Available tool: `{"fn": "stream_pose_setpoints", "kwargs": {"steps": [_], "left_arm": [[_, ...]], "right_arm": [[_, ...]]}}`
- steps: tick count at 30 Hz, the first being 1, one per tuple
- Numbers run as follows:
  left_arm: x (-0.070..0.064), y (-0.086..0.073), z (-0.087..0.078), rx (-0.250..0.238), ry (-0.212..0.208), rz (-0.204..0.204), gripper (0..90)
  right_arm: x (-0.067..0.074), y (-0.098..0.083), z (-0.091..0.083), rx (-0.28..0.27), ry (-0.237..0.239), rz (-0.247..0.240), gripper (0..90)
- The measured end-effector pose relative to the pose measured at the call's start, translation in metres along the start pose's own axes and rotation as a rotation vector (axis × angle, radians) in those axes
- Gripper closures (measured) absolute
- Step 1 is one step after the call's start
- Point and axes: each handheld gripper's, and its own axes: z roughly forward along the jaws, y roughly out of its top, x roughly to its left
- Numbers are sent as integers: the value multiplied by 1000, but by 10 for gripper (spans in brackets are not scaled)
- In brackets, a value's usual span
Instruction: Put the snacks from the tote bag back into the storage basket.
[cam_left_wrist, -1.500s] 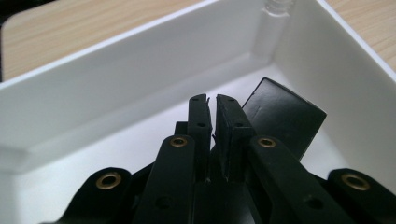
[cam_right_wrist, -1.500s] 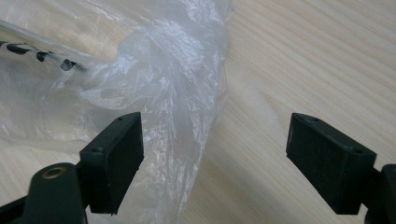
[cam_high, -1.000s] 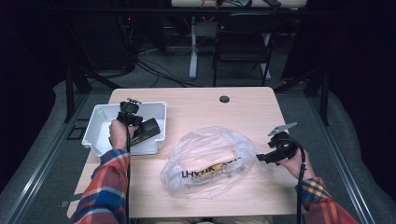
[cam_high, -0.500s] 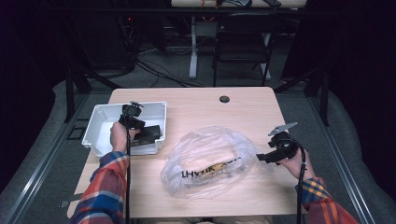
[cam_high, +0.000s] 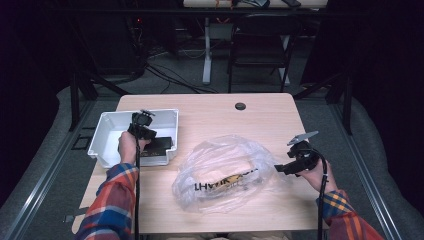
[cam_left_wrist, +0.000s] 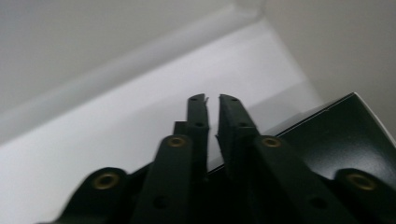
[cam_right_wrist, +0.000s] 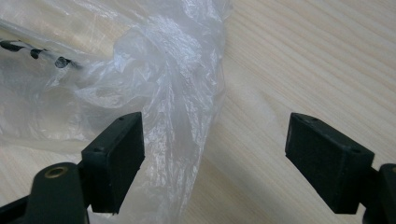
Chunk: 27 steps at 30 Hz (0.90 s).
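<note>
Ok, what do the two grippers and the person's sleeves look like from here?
Both are black handheld tools. The left gripper has long flat black jaws with brass-coloured rivets. The right gripper has blocky black jaws and a grey three-cornered plate on top. A black cable trails from each. The sleeves are plaid flannel in red, orange and blue.

A pale wooden worktop (cam_high: 210, 112) stands on grey floor (cam_high: 45, 185) in a dim room — behind it a dark chair (cam_high: 260, 47), a white desk leg (cam_high: 206, 50) and loose cables (cam_high: 165, 75).
</note>
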Motion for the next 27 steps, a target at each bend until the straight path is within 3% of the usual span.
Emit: {"fn": "stream_pose_setpoints", "kwargs": {"steps": [1, 2, 3, 4, 10, 15, 21, 26, 27], "left_arm": [[0, 0, -1, -11, 5, -2, 723], [0, 1, -3, -15, 7, -2, 723], [0, 1, -9, -33, 12, -3, 558], [-1, 2, -12, -42, 19, 1, 506], [-5, 3, -39, -96, 63, 29, 300], [-10, 0, -59, -117, 54, 45, 227], [-27, -13, -91, -136, 34, 91, 179], [-41, -31, -106, -147, 25, 113, 167], [-48, -42, -112, -140, 26, 120, 166]], "right_arm": [[0, 0, 0, -2, 1, 1, 189], [0, 0, 0, -2, 1, 1, 189], [0, 0, -1, -8, 2, 7, 187], [0, 0, -1, -14, -2, 8, 186], [0, 0, -3, -17, -9, 14, 181], [0, 0, -4, -19, -14, 11, 179], [2, 0, -5, -22, -18, 5, 176], [3, 0, -6, -25, -18, 7, 175], [4, 1, -6, -22, -17, 5, 175]]}}
